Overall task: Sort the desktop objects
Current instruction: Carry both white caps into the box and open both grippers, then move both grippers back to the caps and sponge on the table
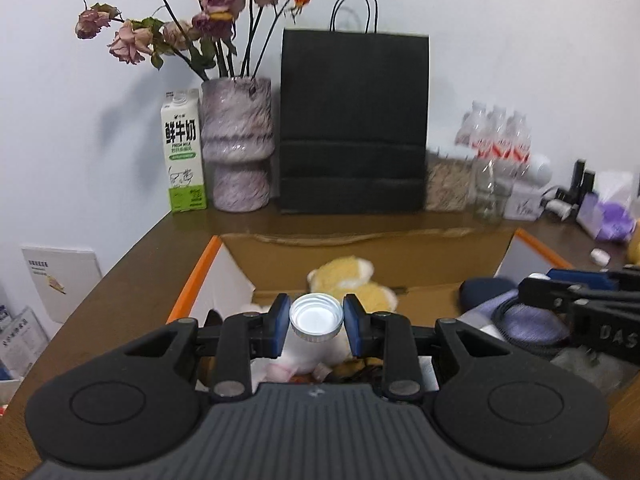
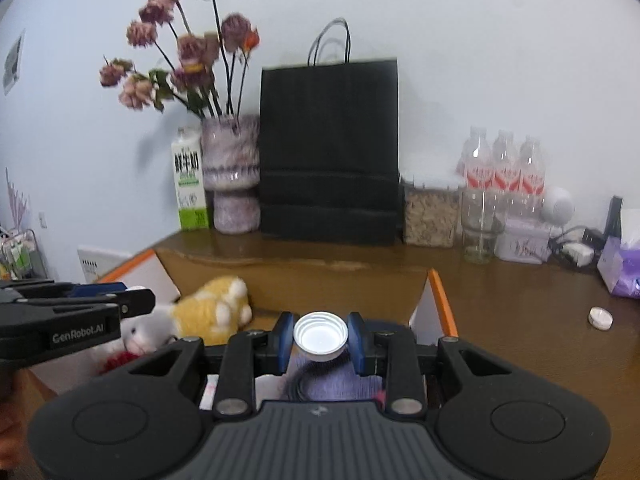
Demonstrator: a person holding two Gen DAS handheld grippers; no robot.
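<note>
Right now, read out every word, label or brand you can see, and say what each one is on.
"鲜牛奶" and "FRESH MILK": milk carton.
"GenRobot.AI": left tongs.
"DAS", cut off at the picture edge: right tongs.
Too small or blurred: the carton's green band, water bottles' red labels, white booklet.

There are two grippers, the left gripper (image 1: 316, 322) and the right gripper (image 2: 320, 338). There are three white bottle caps: one (image 1: 317, 317) in the left jaws, one (image 2: 320, 335) in the right jaws, one (image 2: 600, 317) lying on the tabletop (image 2: 520, 312). Three water bottles (image 2: 504, 172) stand at the wall, with one black paper bag (image 2: 330, 152), one milk carton (image 1: 183, 152), one vase (image 1: 237, 144) and one cardboard box (image 1: 360, 264).
</note>
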